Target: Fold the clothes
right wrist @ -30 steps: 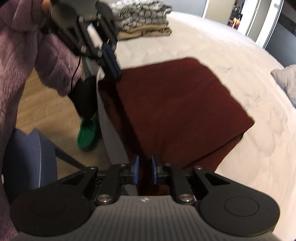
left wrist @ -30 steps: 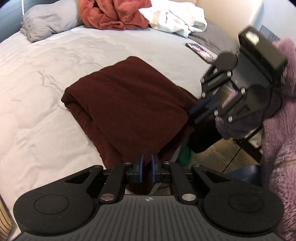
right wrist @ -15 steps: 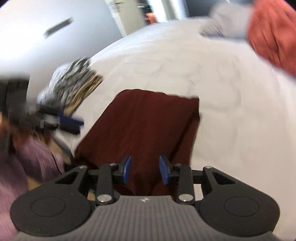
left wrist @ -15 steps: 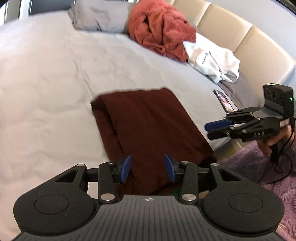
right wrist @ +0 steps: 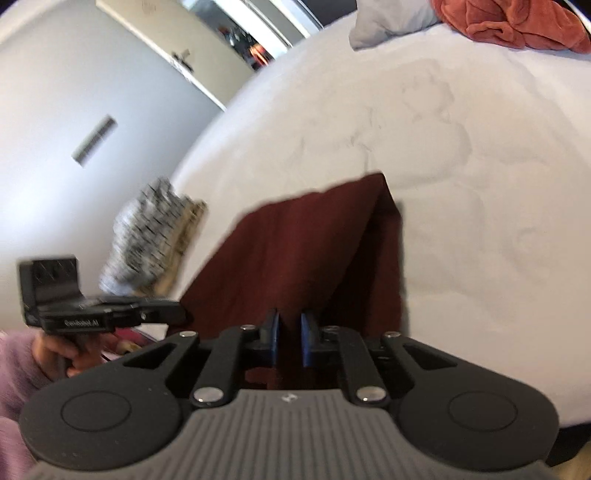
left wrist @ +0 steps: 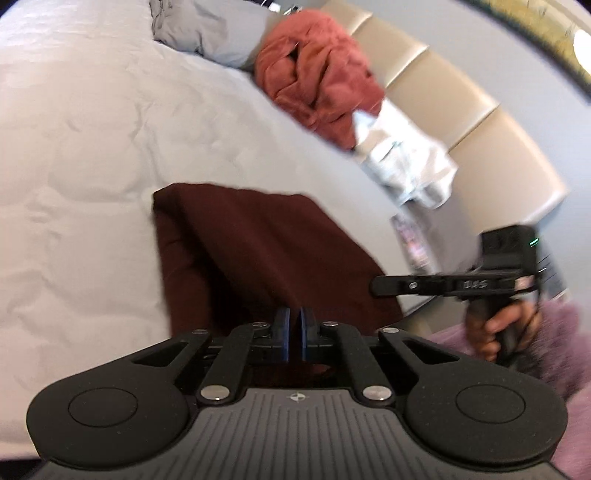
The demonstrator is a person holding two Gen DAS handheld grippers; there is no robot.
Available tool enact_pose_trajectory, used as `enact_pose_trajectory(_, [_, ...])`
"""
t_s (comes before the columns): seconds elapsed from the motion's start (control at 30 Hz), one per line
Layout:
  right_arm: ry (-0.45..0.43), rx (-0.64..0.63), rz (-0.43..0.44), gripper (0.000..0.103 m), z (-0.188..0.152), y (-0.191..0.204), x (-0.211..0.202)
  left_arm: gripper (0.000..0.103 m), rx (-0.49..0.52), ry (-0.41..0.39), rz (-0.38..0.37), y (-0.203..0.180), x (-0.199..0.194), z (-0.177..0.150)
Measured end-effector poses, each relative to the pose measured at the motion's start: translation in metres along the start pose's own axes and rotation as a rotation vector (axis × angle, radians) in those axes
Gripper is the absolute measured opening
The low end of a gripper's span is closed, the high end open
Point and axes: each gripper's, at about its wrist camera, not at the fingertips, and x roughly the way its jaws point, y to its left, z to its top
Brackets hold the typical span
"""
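Note:
A folded maroon garment (left wrist: 258, 251) (right wrist: 306, 258) lies flat on the white bed (left wrist: 92, 147), near its front edge. My left gripper (left wrist: 294, 332) hovers over the garment's near edge, shut, its blue pads almost touching with nothing seen between them. My right gripper (right wrist: 290, 339) is over the same edge further right. Its jaws are closing with a narrow gap left, and the cloth shows below the gap, not pinched. Each gripper appears side-on in the other's view: the right (left wrist: 380, 286), the left (right wrist: 181, 314).
A rust-red garment (left wrist: 317, 81), a white garment (left wrist: 406, 162) and a grey pillow (left wrist: 210, 33) lie at the bed's far side by the beige headboard (left wrist: 498, 147). A stack of folded clothes (right wrist: 147, 236) sits left of the maroon one. A hand (left wrist: 495, 328) in a purple sleeve holds the right gripper.
Both grippers rolled and their views swung. Both sets of jaws opened wide half a second ago and have come back together, the left fully, the right nearly.

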Motion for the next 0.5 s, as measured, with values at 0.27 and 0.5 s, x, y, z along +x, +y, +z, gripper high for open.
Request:
enact_pose_trajectory(0.27, [0.145, 0.007, -0.149, 0.014, -0.016, -0.006, 0.022, 0.002, 0.012, 0.166, 0.127, 0.003, 0.027, -0.021])
enact_pose_trajectory(0.5, [0.192, -0.154, -0.260, 0.015, -0.023, 0.004, 0.046, 0.002, 0.033, 0.227, 0.214, 0.010, 0.049, -0.026])
